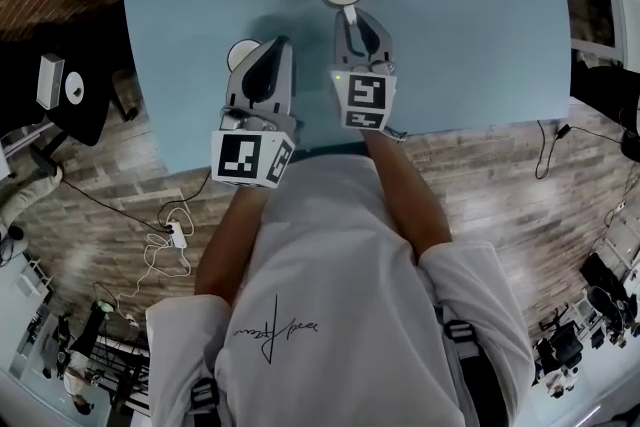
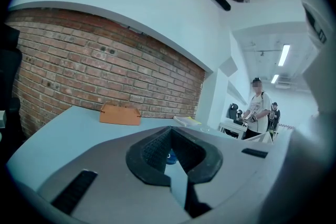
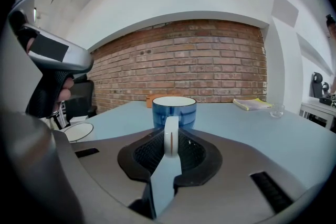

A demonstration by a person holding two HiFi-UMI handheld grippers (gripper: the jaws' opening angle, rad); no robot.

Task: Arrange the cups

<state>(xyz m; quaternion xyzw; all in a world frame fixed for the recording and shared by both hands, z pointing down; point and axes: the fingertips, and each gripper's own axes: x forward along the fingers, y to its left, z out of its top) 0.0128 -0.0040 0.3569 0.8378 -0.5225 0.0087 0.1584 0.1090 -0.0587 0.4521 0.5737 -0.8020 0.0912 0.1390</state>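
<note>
Right gripper (image 3: 171, 136): the jaws stand narrow and are clamped on the white handle (image 3: 171, 150) of the blue cup (image 3: 174, 111). The handle stands upright between the pads. The cup is mouth up, just beyond the jaw tips. Whether its base touches the desk (image 1: 460, 35) cannot be determined. The head view places this cup over the desk's middle, well in from the near edge.

Left gripper (image 2: 171, 134): the jaws are closed together and hold nothing. It is just beside the right gripper, over the desk's near edge.

Second cup (image 1: 240, 53): white inside, close to the near edge. It is at the left of the left gripper's tips and partly covered by them.

Further out, a cardboard box (image 2: 120, 114) lies by the far edge, before the brick wall (image 2: 105, 71). A booklet (image 3: 253, 104) and a clear glass (image 3: 277, 110) lie toward the far right corner.
</note>
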